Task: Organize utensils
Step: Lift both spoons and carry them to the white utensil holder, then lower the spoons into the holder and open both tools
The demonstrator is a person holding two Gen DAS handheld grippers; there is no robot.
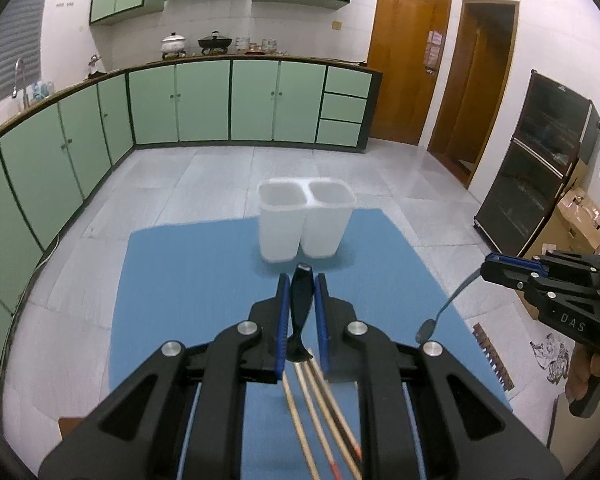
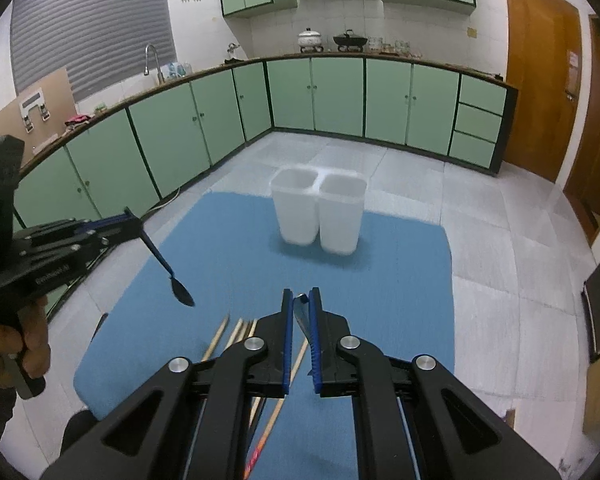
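A dark spoon [image 1: 300, 312] hangs bowl-down between the blue pads of my left gripper [image 1: 302, 278], which is shut on its handle. From the right wrist view that spoon [image 2: 181, 292] dangles over the left part of the blue mat [image 2: 400, 280]. My right gripper [image 2: 300, 294] is shut on the handle of a metal spoon [image 2: 302, 320]; its bowl [image 1: 427, 329] hangs over the mat's right edge. A white two-compartment holder [image 1: 306, 220] stands at the mat's far edge, ahead of both grippers. Several wooden chopsticks [image 1: 320, 412] lie on the mat below them.
Green base cabinets [image 1: 204, 100] curve around the tiled floor behind the mat. Wooden doors [image 1: 408, 60] stand at the back right. A black glass-fronted cabinet [image 1: 540, 160] and a cardboard box [image 1: 576, 220] stand on the right. A person's hand [image 2: 24, 340] holds the left gripper's handle.
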